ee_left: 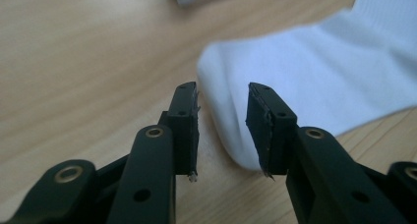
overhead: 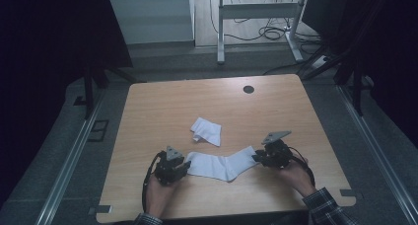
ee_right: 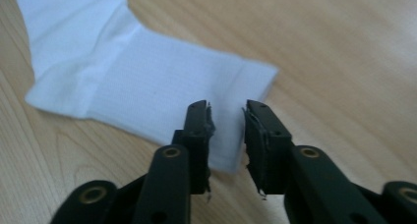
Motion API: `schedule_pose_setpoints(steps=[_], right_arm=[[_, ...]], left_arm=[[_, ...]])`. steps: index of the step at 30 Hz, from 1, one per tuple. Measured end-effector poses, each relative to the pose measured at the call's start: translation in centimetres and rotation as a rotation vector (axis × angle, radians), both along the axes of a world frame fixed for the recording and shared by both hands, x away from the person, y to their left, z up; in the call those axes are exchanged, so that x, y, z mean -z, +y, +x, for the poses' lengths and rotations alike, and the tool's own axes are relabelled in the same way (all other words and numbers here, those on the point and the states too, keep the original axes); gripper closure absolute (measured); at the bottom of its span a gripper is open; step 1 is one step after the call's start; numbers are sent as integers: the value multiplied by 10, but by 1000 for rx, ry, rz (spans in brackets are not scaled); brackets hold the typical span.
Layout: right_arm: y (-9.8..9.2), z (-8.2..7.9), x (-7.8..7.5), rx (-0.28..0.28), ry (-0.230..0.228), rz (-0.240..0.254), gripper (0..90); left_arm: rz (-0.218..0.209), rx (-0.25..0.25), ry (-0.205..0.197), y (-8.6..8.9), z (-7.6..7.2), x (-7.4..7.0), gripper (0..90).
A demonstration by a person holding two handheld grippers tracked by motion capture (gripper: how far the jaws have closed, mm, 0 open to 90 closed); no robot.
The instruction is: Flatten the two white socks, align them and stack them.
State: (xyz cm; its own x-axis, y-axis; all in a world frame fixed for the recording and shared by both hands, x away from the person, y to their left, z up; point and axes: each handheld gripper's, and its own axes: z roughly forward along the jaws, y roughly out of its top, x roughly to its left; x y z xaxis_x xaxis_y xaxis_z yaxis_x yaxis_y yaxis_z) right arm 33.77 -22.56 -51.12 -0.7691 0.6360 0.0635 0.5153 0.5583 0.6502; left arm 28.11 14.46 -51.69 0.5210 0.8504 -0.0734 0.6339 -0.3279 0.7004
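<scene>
A white sock (overhead: 223, 165) lies flat and stretched out near the table's front edge. My left gripper (overhead: 186, 167) is at its left end, the toe (ee_left: 231, 111), with the jaws open a little and the toe's edge between them, not pinched. My right gripper (overhead: 256, 158) is at the sock's right end, the cuff (ee_right: 223, 135), jaws open a little with the cuff's edge between them. A second white sock (overhead: 207, 131), folded small, lies just beyond, nearer the table's middle.
The wooden table (overhead: 162, 101) has a round black cable hole (overhead: 249, 89) at the back right. Beyond it stand a white desk frame (overhead: 256, 10) and floor cables (overhead: 271, 32). Metal rails (overhead: 74, 151) run along both sides.
</scene>
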Motion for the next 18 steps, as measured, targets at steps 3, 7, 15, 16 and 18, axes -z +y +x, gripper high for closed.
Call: schedule_pose_setpoints(steps=[3, 7, 15, 16, 18], right_arm=[[-9, 3, -7, 23, -37, 24, 628], [-22, 10, -4, 56, -43, 28, 593], [-41, 17, 3, 94, -61, 5, 510], [-43, 17, 5, 98, -68, 0, 495], [-48, 19, 7, 107, -73, -7, 467]], left_arm=[[-12, -23, -35, 6, 8, -12, 626], [-7, -27, -49, 6, 23, -20, 636], [-21, -10, -54, -13, 72, -36, 703], [-18, -7, -53, -16, 78, -37, 707], [-10, -6, -50, -21, 89, -39, 712]])
